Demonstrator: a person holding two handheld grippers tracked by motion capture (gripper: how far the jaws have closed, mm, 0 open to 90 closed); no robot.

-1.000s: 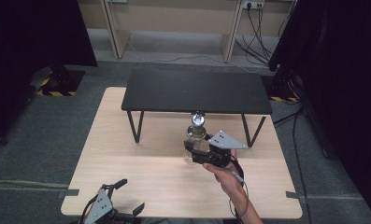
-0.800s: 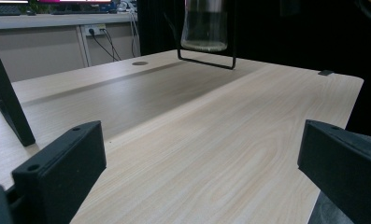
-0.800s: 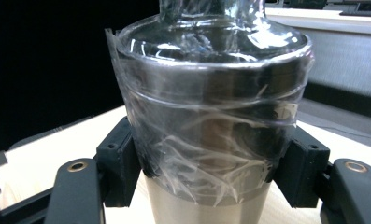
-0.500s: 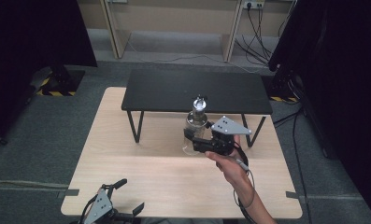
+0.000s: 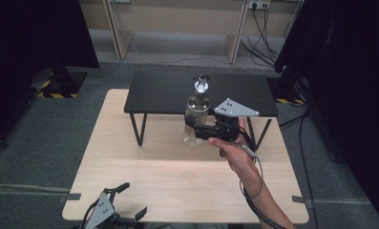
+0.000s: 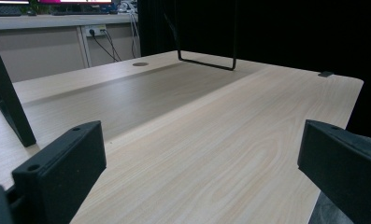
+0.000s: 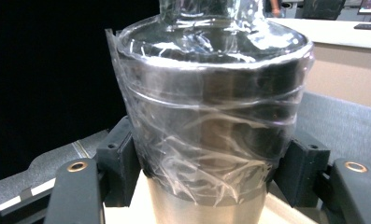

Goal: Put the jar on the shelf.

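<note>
bottle (image 5: 196, 117) pinched at mid-body in my right gripper (image 5: 201, 131), held upright in air over wooden table (image 5: 130, 167), just in front of black shelf (image 5: 163, 93). left gripper (image 5: 115, 217) spread, idle at near table edge. step looks like carry. next i guess: clear shelf rim, keep bottle level, set down.

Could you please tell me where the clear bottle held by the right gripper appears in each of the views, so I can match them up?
High view: the clear bottle stands upright at centre, clamped by the right gripper, in front of the black shelf.
Left gripper view: not in it.
Right gripper view: the bottle is at centre, close up, between the two black jaws.
Shared landmark: the light wooden table.
</note>
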